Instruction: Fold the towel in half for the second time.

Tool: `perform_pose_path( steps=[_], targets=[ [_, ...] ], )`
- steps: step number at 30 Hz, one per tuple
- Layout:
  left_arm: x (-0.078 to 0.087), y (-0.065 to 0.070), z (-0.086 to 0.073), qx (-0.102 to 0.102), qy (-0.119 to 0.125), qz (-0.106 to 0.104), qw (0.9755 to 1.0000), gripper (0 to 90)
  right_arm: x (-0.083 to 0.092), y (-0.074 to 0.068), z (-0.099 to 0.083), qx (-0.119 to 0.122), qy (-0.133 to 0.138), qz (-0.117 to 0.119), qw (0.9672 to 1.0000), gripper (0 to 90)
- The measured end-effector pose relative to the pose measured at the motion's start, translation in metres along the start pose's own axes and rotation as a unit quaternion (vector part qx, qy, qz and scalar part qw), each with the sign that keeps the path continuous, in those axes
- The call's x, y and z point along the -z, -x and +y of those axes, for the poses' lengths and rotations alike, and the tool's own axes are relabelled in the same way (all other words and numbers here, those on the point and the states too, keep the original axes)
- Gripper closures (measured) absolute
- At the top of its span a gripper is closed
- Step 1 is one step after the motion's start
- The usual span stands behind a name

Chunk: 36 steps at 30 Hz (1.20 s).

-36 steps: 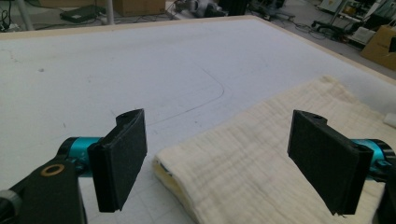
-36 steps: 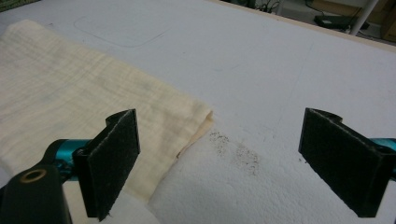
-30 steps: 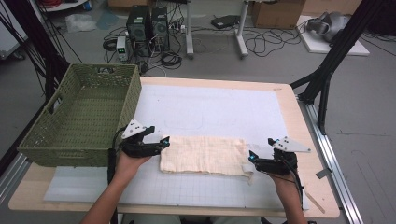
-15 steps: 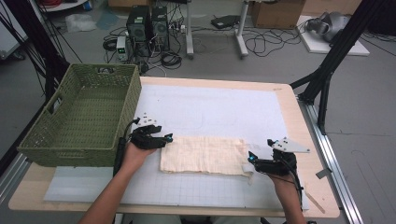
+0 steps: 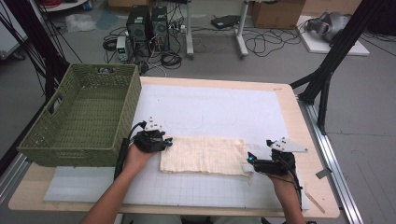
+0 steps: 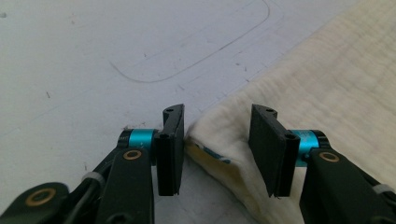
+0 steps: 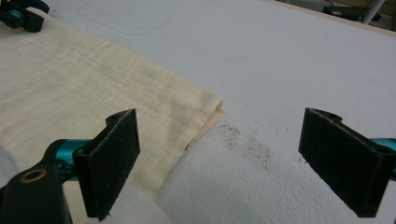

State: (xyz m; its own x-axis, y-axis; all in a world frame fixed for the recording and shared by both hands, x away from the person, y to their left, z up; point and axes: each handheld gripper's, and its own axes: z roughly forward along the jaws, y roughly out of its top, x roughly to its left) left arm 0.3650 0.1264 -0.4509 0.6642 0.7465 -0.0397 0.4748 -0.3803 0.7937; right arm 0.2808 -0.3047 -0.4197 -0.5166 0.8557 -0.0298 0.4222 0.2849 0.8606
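Cloth corner going into the left jaws — right gripper waits.

Cream cloth (image 5: 203,155), folded flat and crinkled, lies near-centre on the white mat (image 5: 224,112). Left gripper (image 6: 216,149) sits at its left far corner; its jaws have just been closing, half shut, the bunched corner between them, not yet pinched. Right gripper (image 7: 243,161) gapes wide astride the right corner, holding nothing — seemingly set to lift both ends together. Basket (image 5: 79,116) stands left.

Both handheld units, left gripper (image 5: 167,141) and right gripper (image 5: 251,158), black-bodied with flat black ribbed pads (image 6: 170,148), teal collars, brass-coloured pivot screws, grey three-cornered top plates, black trailing cables; forearms bare, no sleeves showing.
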Motion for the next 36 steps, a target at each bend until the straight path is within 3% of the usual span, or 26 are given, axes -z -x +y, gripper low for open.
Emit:
perform_pose_path(
  steps=[4, 11, 18, 23, 29, 34, 36],
  targets=[
    [0.0, 0.001, 0.0, -0.007, 0.001, -0.005, 1.0, 62.7, -0.006, -0.001, 0.003, 0.002, -0.003, 0.0, 1.0, 11.8],
    [0.001, 0.003, -0.001, -0.01, 0.003, -0.022, 0.9997, 77.7, -0.026, 0.002, 0.006, 0.0, -0.038, 0.012, 0.9992, 11.7],
    [0.003, 0.001, -0.002, 0.004, 0.01, -0.029, 0.9995, 80.1, -0.056, 0.015, 0.019, 0.003, -0.071, 0.02, 0.9973, 12.0],
    [0.004, 0.0, -0.002, 0.013, 0.013, -0.031, 0.9993, 80.1, -0.071, 0.021, 0.027, 0.004, -0.085, 0.04, 0.9956, 33.9],
    [0.005, 0.0, -0.002, 0.016, 0.019, -0.033, 0.9991, 80.1, -0.082, 0.021, 0.029, 0.01, -0.098, 0.057, 0.9936, 48.7],
    [0.006, 0.0, -0.002, 0.018, 0.019, -0.034, 0.9991, 80.1, -0.09, 0.018, 0.027, 0.033, -0.126, 0.067, 0.9892, 59.4],
    [0.007, -0.001, -0.002, 0.019, 0.021, -0.035, 0.999, 80.1, -0.09, 0.019, 0.026, 0.032, -0.123, 0.076, 0.9889, 64.6]
  ],
)
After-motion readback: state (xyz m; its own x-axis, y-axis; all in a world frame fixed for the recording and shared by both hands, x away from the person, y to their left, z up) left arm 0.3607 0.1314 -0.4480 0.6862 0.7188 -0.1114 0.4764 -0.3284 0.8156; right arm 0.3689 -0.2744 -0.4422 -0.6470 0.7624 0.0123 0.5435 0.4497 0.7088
